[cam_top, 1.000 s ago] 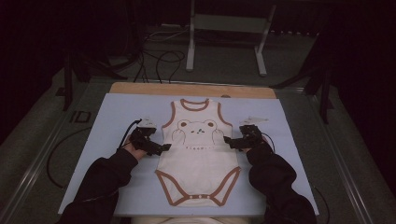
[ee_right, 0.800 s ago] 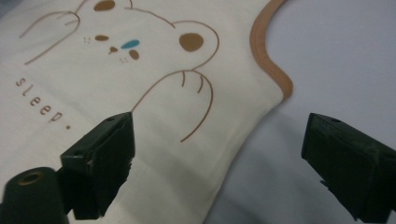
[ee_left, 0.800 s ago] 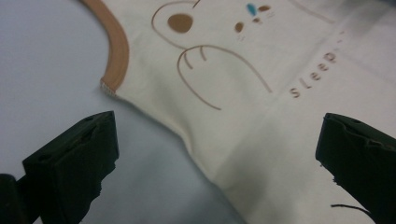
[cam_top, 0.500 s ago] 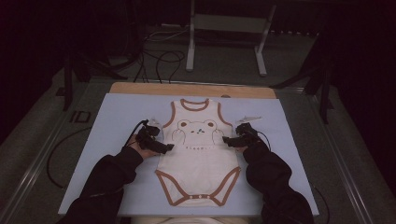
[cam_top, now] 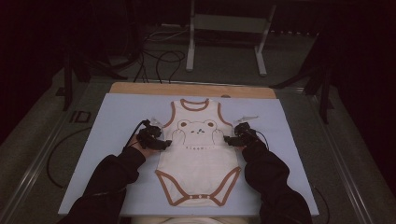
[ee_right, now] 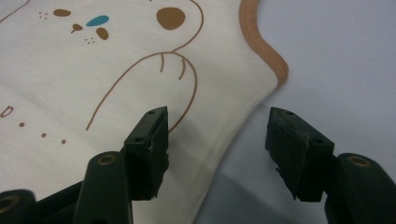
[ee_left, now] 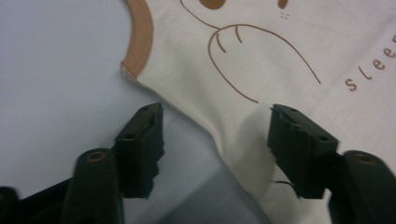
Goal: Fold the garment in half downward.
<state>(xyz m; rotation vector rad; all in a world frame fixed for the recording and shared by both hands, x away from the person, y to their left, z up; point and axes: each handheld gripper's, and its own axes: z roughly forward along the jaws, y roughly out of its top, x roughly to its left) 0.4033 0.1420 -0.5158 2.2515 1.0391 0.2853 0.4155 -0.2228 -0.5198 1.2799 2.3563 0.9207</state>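
A pale blue mat [cam_top: 116, 140] is covering the wooden table [cam_top: 140, 88], and beyond the far edge a metal stand [cam_top: 224, 28] and loose cables [cam_top: 159, 56] are sitting on the floor. Nothing is lying between the grippers and the garment. The cream bodysuit [cam_top: 196, 163] is lying flat at the mat's middle, long axis running near to far, neck opening pointing far and the snap crotch pointing near (bear print facing up). Its brown trim [ee_left: 140, 42] is edging the armholes. The left gripper [cam_top: 164, 144] is sitting at the garment's left side seam just below the armhole, jaws spread wide and straddling the edge [ee_left: 205, 126], one jaw over mat and one over cloth. The right gripper [cam_top: 229, 139] is mirroring this at the right side seam [ee_right: 233, 135], jaws likewise gaping, clamping nothing. Dark sleeves [cam_top: 112, 177] are coming in from the near side.
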